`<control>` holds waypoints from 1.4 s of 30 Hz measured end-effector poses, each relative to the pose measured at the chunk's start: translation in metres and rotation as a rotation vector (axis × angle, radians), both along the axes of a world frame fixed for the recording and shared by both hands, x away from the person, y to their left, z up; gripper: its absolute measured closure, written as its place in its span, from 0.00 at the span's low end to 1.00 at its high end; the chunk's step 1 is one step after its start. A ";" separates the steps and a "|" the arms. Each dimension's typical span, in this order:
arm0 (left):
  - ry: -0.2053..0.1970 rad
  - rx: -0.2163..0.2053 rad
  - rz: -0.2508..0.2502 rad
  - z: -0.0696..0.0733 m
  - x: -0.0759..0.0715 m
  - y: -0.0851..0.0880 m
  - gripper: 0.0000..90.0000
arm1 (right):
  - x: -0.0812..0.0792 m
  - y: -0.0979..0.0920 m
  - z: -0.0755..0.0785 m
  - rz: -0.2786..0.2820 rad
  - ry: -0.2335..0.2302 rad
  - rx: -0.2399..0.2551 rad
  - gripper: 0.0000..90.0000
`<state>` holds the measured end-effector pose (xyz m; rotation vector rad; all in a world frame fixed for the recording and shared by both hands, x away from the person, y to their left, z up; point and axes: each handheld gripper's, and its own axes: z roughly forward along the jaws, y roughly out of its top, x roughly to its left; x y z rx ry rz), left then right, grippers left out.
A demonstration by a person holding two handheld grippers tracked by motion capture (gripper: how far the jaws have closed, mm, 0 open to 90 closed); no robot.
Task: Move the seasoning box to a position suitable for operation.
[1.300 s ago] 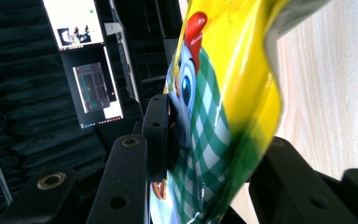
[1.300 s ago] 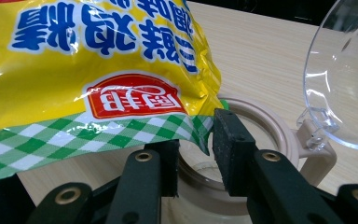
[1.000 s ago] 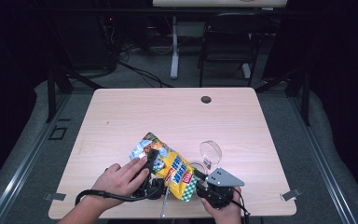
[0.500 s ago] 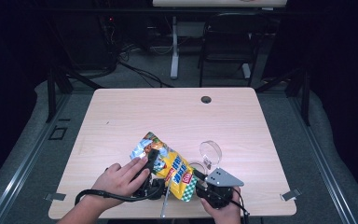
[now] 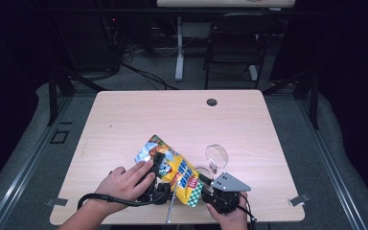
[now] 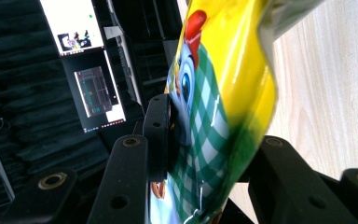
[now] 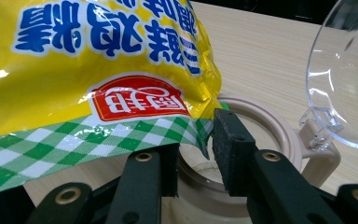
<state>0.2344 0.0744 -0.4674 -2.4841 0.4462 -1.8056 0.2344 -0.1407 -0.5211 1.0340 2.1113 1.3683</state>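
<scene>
Two grippers pinch one yellow snack bag (image 5: 175, 168) at the wooden table's (image 5: 124, 120) near edge: left gripper (image 6: 205, 154) clamps its side, right gripper (image 7: 193, 149) its checked corner, above one open-lidded beige container (image 7: 261, 140).

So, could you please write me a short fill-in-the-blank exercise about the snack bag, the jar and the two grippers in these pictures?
1. The left gripper is shut on the ____.
2. The jar's clear lid stands ____ on its hinge.
3. The checked band along the snack bag's edge is white and ____.
4. The right gripper holds the bag's corner just above the mouth of the ____.

Missing words: snack bag; open; green; jar
</scene>
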 end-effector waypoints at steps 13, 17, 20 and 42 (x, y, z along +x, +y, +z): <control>-0.002 0.007 -0.005 0.001 0.000 -0.002 0.76 | 0.001 0.000 -0.001 -0.002 -0.002 0.003 0.80; -0.003 0.015 -0.004 0.002 0.000 -0.002 0.76 | 0.001 0.000 -0.001 -0.003 0.001 0.006 0.80; -0.004 0.014 -0.006 0.002 0.000 -0.002 0.76 | 0.001 0.000 -0.001 -0.003 0.004 0.007 0.80; -0.003 0.032 -0.011 0.004 -0.001 -0.005 0.76 | 0.002 0.001 0.000 0.000 -0.002 0.012 0.80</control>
